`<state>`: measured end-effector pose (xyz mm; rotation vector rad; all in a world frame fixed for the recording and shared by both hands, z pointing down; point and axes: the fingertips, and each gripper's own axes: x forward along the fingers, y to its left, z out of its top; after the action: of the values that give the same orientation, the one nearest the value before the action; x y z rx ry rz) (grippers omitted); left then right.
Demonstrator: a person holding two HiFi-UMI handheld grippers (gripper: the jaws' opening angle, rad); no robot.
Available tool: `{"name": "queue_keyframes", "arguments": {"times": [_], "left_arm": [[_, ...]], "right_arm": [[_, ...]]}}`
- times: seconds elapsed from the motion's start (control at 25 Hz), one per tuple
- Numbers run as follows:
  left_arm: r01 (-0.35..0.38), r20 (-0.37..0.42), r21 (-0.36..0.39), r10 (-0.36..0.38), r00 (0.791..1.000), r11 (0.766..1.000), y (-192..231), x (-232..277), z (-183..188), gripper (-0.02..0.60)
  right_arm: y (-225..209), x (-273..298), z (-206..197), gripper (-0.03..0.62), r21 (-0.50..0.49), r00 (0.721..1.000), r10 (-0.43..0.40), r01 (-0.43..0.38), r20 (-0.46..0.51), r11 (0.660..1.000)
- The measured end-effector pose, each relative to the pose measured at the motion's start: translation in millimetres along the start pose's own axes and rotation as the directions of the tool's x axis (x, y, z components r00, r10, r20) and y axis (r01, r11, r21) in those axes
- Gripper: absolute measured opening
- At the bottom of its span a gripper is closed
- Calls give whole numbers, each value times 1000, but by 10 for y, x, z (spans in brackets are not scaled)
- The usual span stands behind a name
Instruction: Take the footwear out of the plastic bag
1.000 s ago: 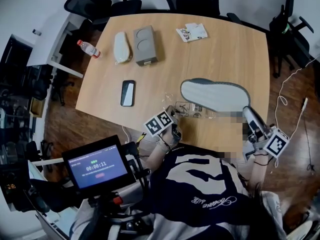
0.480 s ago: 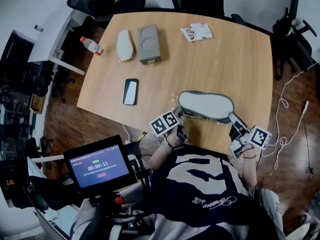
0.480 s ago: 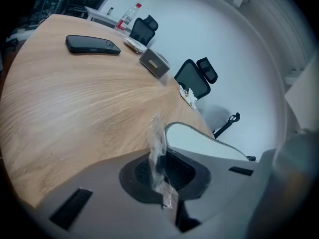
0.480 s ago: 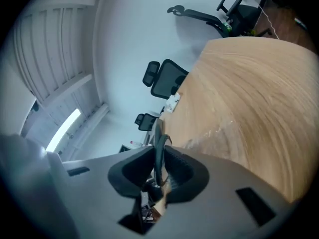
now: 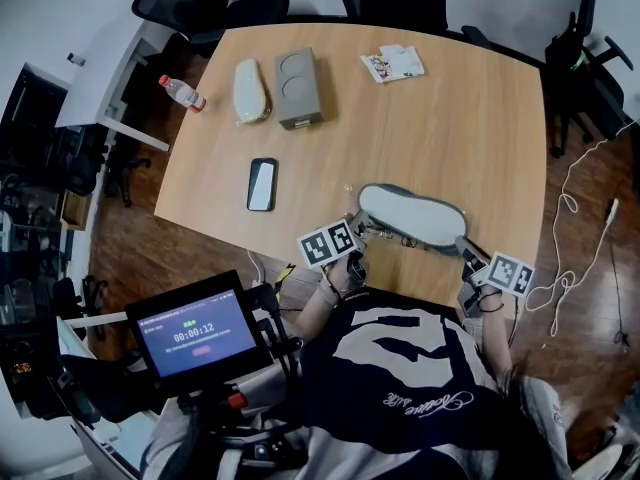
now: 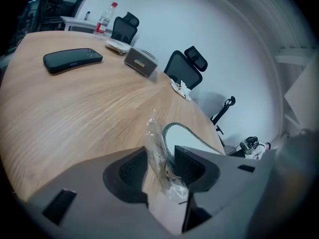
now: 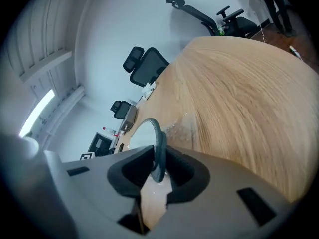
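Left gripper (image 6: 162, 158): jaws opening and pads apart, with a crumpled fold of the clear bag (image 6: 158, 148) standing loose between them. It works at the near edge of the table (image 5: 450, 118), at the left end of the shoe (image 5: 412, 213).
Right gripper (image 7: 158, 164): pinching the shoe's dark rim, one pad on each side of the edge, at the shoe's right end.
Shoe: turned sole up, pale with a grey rim, stretched across the near part of the table between the two grippers. Whether it rests on the wood or is raised off it cannot be told.
Bag: wrinkled clear plastic, bunched at the shoe's left end. How much of the shoe it covers is not clear.
Phone (image 5: 262, 184): dark, lying flat to the left of the shoe, well apart from it.
Far end: a grey box (image 5: 296, 88) with a pale oblong object (image 5: 250, 90) just beside it on the left. A bottle (image 5: 180, 92) lies at the left edge, and printed packets (image 5: 392, 63) lie over to the right.
Person: seated at the near edge in a dark printed shirt (image 5: 400, 378), one gripper in each hand.
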<state>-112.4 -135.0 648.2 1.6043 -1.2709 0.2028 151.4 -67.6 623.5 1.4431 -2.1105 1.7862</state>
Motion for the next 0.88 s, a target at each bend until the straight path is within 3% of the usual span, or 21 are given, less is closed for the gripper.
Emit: {"name": "queue_keyframes", "arguments": {"times": [0.12, 0.24, 0.48, 0.68, 0.76, 0.88], "left_arm": [[-69, 10, 91, 69, 998, 993, 115, -100, 95, 216], [-147, 29, 168, 145, 989, 975, 269, -206, 184, 230], [-187, 90, 145, 175, 980, 972, 347, -371, 304, 236], [-110, 142, 54, 101, 985, 993, 383, -464, 422, 236], [-83, 137, 99, 69, 988, 992, 307, -491, 445, 236], [-71, 122, 239, 43, 992, 968, 112, -505, 442, 236]], "right_arm": [[-32, 46, -9, 74, -18, 1000, 7, -7, 1, 1000], [-81, 47, -22, 76, -26, 1000, -23, 23, -9, 999], [-122, 124, -54, 80, -60, 999, -41, 40, -18, 997], [-174, 130, -46, 83, -62, 998, -55, 54, -17, 997], [-169, 109, -35, 86, -68, 999, -50, 50, -11, 996], [-126, 78, -14, 94, -137, 997, -73, 72, -4, 988]]}}
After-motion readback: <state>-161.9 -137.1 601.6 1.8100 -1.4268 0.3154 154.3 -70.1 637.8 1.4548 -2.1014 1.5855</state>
